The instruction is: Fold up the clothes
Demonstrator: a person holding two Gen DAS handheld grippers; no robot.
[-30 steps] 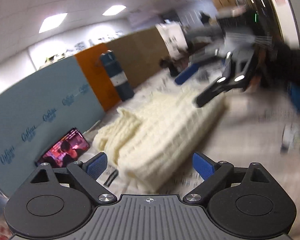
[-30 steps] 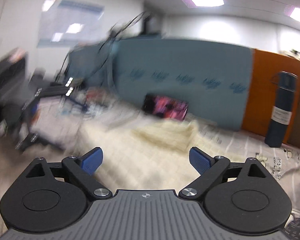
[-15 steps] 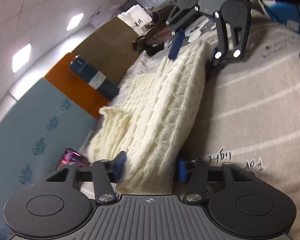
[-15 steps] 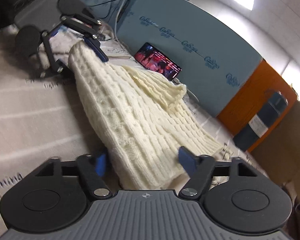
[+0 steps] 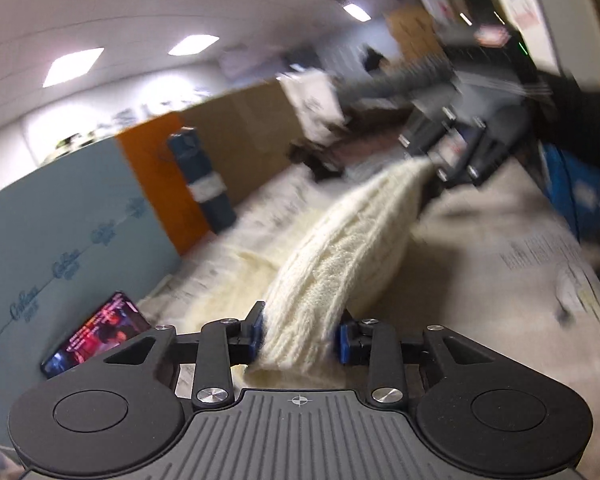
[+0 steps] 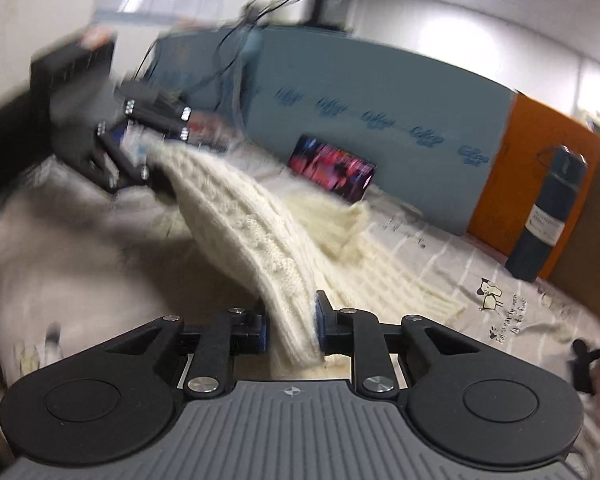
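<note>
A cream cable-knit sweater (image 5: 340, 248) is held up off the bed between both grippers. My left gripper (image 5: 299, 334) is shut on one end of its edge. My right gripper (image 6: 290, 327) is shut on the other end; the sweater (image 6: 244, 220) stretches in a lifted band from one gripper to the other. The right gripper shows far off in the left wrist view (image 5: 448, 152), and the left gripper in the right wrist view (image 6: 140, 140). The rest of the sweater trails on the bed sheet (image 6: 500, 300) behind the band.
A lit phone (image 5: 96, 334) leans against the blue foam board (image 5: 60, 240), also in the right wrist view (image 6: 332, 168). A dark blue flask (image 6: 548, 216) stands by the orange board (image 6: 540, 160). Printed grey sheet (image 5: 520, 280) lies to the right.
Both grippers closed on the sweater's near edge and lifted it off the bed. The views tilted up and are motion-blurred.
</note>
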